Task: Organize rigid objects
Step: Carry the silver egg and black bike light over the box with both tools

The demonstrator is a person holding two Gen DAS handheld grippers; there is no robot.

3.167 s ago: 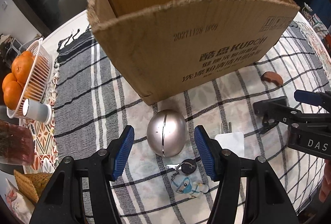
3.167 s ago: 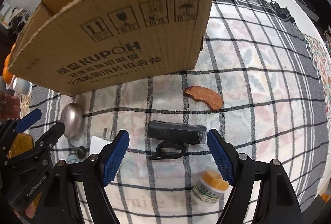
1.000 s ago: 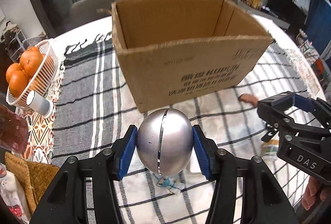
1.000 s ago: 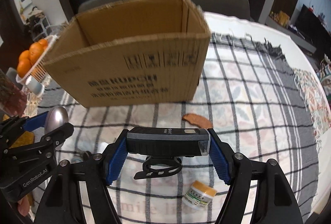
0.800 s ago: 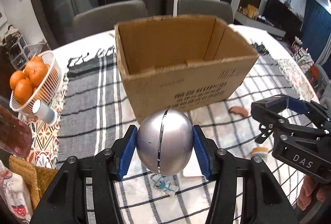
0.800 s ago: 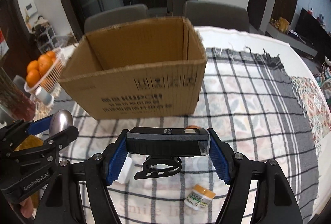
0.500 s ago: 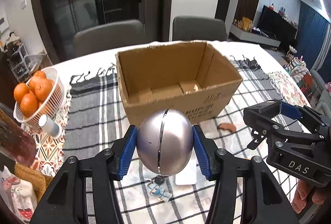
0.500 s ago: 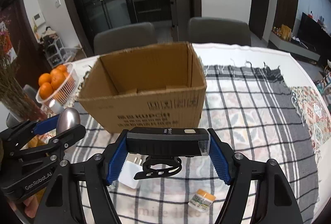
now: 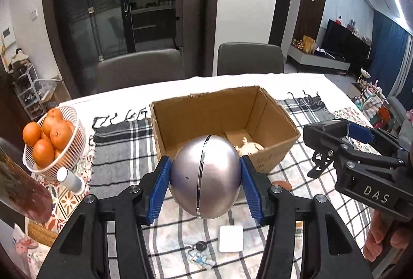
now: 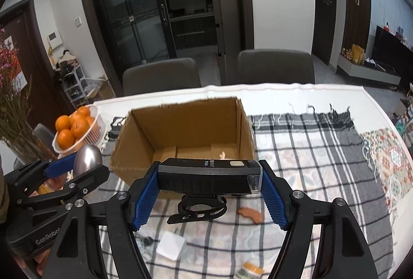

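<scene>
Both loads are now being carried high above the table: silver egg-shaped object (image 9: 205, 177) clamped in the left tool (image 9: 205, 191), black bike light (image 10: 209, 178) clamped in the right tool (image 10: 209, 197), cardboard box (image 10: 180, 121) being approached for deposit.

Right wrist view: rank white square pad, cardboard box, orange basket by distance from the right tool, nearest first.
From the right tool, shut on the black bike light:
1. White square pad, on the cloth just below and to the left.
2. Cardboard box, straight ahead, behind the light.
3. Orange basket, far left at the table's edge.
</scene>
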